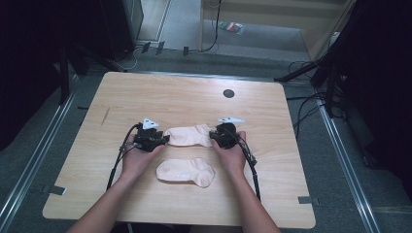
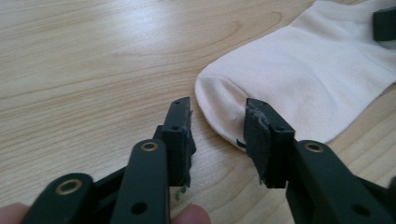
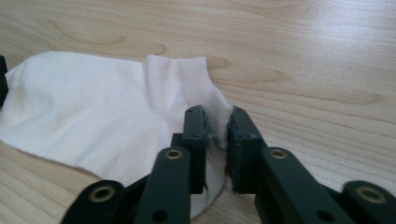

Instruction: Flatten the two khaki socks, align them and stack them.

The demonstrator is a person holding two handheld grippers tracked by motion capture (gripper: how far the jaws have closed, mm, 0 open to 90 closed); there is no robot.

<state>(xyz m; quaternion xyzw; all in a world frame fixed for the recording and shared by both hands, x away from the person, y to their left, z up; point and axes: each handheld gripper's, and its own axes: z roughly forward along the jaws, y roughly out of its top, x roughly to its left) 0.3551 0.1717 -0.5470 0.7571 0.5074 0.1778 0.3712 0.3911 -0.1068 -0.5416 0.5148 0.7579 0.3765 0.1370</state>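
Two pale socks lie on the wooden table (image 1: 145,97). The far sock (image 1: 188,135) stretches flat between both grippers; the near sock (image 1: 187,171) lies loose in front of it. My left gripper (image 1: 164,140) is at the far sock's toe. In the left gripper view its jaws (image 2: 218,123) stand apart around the toe of the sock (image 2: 303,79), not pressing it. My right gripper (image 1: 214,137) is at the opposite end. In the right gripper view its jaws (image 3: 215,122) pinch the sock (image 3: 93,107) by the edge at its ribbed cuff.
A dark round grommet (image 1: 228,93) sits in the table's far half. Cables trail from both grippers toward the front edge. Dark stands and cords line the floor on both sides of the table.
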